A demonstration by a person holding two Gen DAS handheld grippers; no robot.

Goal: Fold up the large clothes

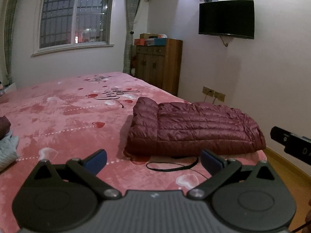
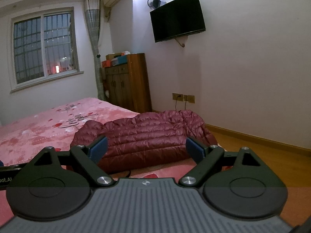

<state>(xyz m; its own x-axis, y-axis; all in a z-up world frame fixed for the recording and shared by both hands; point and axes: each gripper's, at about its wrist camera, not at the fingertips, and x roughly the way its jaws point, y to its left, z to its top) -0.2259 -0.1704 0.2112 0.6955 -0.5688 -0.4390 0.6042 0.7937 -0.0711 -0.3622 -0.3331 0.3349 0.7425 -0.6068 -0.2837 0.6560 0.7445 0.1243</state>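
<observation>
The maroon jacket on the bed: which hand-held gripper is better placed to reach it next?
Probably the right hand-held gripper: it is open and the maroon jacket fills the space between its fingers. The left hand-held gripper, also open, faces its near end from farther back.

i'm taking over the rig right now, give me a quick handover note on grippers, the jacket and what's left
Left gripper: open, empty, above the bed near the jacket's front edge.
Right gripper: open, empty, facing the jacket's long side.
Maroon puffer jacket: lies on the pink bedspread near the bed's right edge, already folded into a compact bundle. A black cord trails from under it.
More clothes sit at the left edge of the left wrist view, apparently unfolded.
Left: probably tuck the cord in, then fold those.
</observation>
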